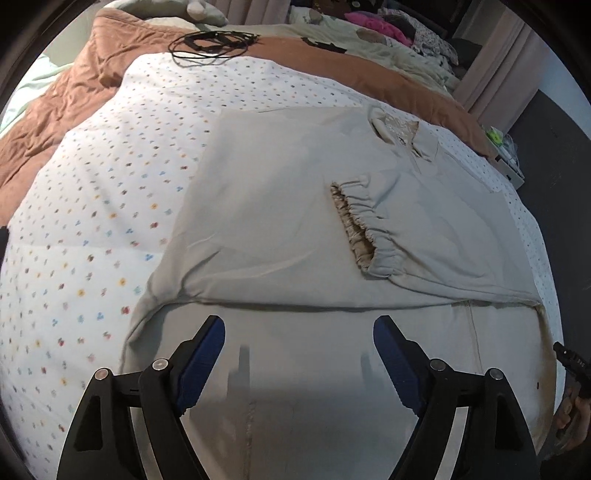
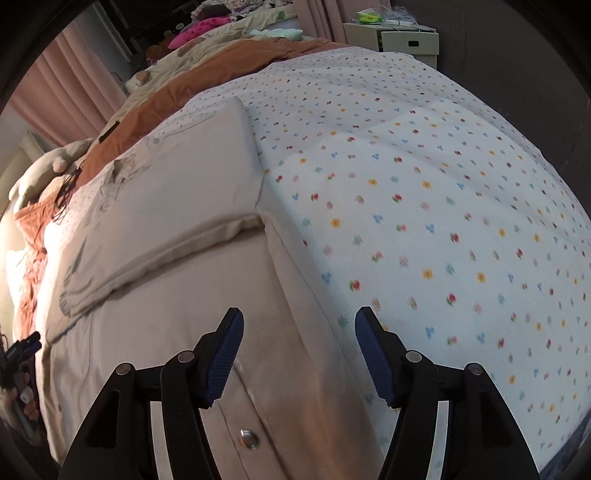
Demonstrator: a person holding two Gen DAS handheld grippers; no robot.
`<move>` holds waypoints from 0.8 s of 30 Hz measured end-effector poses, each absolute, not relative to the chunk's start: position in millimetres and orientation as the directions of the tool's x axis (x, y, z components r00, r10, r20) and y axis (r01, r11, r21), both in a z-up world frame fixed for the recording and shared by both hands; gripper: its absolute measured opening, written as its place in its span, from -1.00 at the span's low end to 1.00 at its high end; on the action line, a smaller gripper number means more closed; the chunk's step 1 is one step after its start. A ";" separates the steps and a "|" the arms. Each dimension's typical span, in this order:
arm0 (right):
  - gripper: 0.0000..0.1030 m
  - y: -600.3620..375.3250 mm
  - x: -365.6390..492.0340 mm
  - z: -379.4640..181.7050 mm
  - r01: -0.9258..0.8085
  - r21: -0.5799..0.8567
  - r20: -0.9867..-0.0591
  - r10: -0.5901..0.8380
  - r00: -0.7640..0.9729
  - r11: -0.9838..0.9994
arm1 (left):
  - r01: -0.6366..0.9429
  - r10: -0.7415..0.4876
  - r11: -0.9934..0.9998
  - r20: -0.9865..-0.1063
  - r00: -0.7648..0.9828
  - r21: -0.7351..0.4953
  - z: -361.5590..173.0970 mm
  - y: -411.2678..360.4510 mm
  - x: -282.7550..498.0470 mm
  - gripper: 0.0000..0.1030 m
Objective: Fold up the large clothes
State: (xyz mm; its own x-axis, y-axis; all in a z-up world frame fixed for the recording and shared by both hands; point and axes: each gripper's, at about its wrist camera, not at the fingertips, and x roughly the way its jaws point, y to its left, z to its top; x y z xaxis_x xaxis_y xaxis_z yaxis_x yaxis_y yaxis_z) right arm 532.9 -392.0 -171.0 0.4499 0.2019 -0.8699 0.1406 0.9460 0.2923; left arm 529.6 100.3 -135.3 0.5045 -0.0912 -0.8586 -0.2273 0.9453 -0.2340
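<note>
A large beige jacket (image 1: 280, 206) lies flat on a bed with a white flower-print sheet (image 1: 96, 206). Its sleeves are folded in over the body; one elastic cuff (image 1: 360, 229) rests near the middle, the collar (image 1: 399, 129) at the far right. My left gripper (image 1: 299, 332) is open, empty, just above the jacket's near hem. In the right wrist view the jacket (image 2: 177, 206) fills the left, with a metal snap button (image 2: 248, 439) near the hem. My right gripper (image 2: 299, 332) is open and empty above the jacket's right edge.
A brown quilt (image 1: 70, 96) lies beyond the sheet with a coiled black cable (image 1: 210, 42) on it. Piled clothes (image 1: 373, 24) sit at the far end. A white box (image 2: 402, 40) stands by the bed. Pink curtains (image 2: 62, 88) hang at the left.
</note>
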 end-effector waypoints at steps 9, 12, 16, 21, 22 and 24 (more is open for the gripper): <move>0.22 -397.9 486.7 -168.3 0.099 0.266 -0.874 0.197 0.445 0.959 | -0.266 -0.044 0.941 -0.854 0.518 -0.209 -133.7 136.5 449.2 0.62; 0.22 -400.3 470.8 -172.3 0.095 0.277 -0.874 0.210 0.439 0.956 | -0.284 -0.027 0.938 -0.858 0.514 -0.200 -138.1 146.9 421.9 0.55; 0.22 -402.3 449.2 -184.6 0.092 0.281 -0.881 0.219 0.420 0.955 | -0.300 -0.032 0.931 -0.865 0.501 -0.208 -147.3 159.6 390.7 0.34; 0.11 -411.9 424.8 -200.7 0.118 0.336 -0.871 0.261 0.416 0.934 | -0.335 -0.047 0.912 -0.873 0.485 -0.236 -162.2 173.7 354.8 0.12; 0.08 -413.9 419.1 -202.6 0.117 0.358 -0.863 0.280 0.421 0.927 | -0.341 -0.056 0.907 -0.872 0.486 -0.248 -164.4 175.6 347.8 0.12; 0.06 -416.3 408.4 -204.1 0.106 0.401 -0.843 0.322 0.431 0.910 | -0.348 -0.075 0.897 -0.871 0.485 -0.271 -169.2 178.3 332.9 0.07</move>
